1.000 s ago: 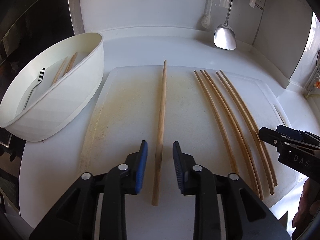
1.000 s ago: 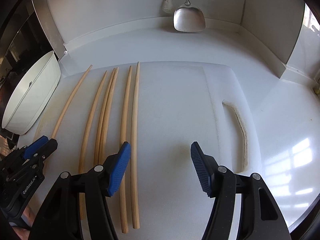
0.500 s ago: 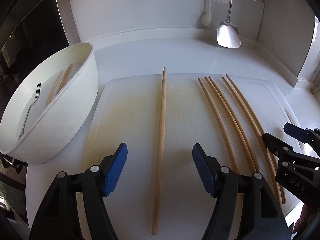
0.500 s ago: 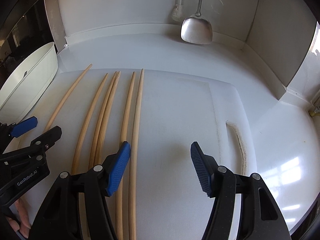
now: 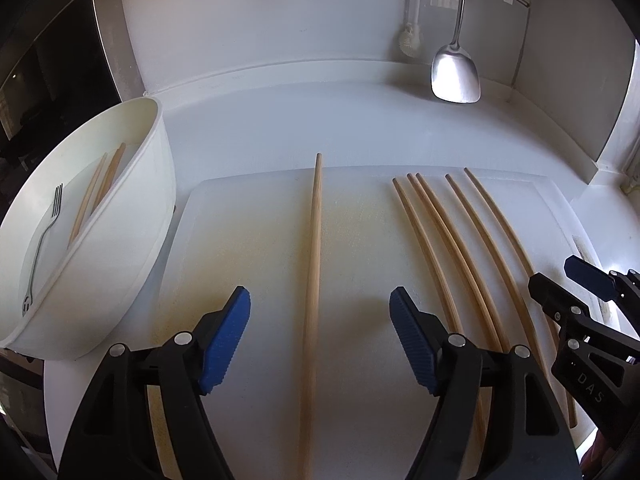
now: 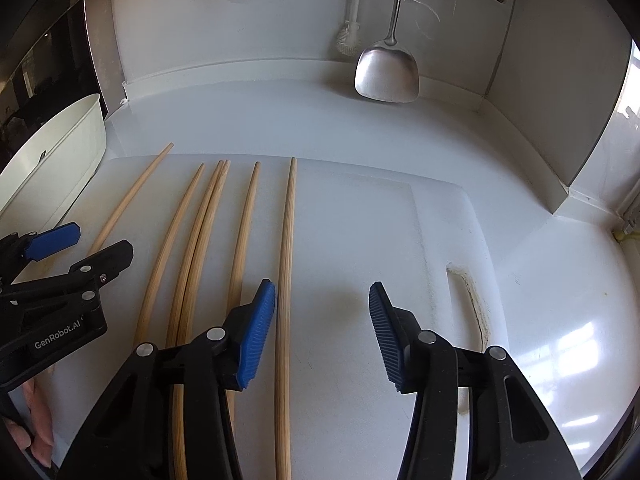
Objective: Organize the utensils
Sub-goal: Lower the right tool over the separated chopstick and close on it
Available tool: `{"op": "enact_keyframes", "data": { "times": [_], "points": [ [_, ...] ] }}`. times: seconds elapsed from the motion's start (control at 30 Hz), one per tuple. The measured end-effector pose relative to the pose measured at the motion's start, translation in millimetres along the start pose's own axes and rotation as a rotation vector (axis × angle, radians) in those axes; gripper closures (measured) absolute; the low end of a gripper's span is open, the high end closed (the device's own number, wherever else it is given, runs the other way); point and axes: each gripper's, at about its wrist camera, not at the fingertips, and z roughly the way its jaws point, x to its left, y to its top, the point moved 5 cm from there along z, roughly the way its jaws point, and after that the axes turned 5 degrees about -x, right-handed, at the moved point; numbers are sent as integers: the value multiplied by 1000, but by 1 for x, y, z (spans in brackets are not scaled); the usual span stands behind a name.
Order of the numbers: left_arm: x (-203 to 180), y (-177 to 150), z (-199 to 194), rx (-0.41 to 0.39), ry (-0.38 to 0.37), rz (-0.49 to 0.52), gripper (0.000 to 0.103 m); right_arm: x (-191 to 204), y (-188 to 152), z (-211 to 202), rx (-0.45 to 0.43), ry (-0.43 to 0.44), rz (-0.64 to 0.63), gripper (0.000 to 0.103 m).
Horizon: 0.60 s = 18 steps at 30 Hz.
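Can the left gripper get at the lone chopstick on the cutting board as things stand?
Probably yes. The left gripper has just been opening, and the lone chopstick lies between its spread fingers untouched, on the cutting board. Nothing lies across it; the right gripper is off to the side.

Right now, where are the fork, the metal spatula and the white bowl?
fork [image 5: 45, 240], left wrist view, middle of its handle.
metal spatula [image 6: 387, 76], right wrist view, its blade.
white bowl [image 5: 132, 256], left wrist view, its outer wall.
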Motion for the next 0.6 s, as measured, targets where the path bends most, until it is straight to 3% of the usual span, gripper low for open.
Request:
{"op": "enact_keyframes", "data": {
  "times": [0.13, 0.3, 0.43, 0.5, 0.6],
  "points": [
    [0, 3, 4, 14, -23, -25, 33, 4, 2, 1, -2, 9, -12, 64],
    [-9, 3, -1, 2, -67, 18, 61, 13, 3, 0, 1, 16, -41, 79],
    [-6, 3, -3, 7, -75, 2, 77, 21, 3, 0, 7, 23, -58, 91],
    [-2, 4, -3, 10, -80, -10, 91, 26, 3, -1, 3, 10, -96, 95],
    [3, 4, -2, 18, -97, -25, 96, 28, 3, -1, 3, 8, -108, 97]
  ]
}}
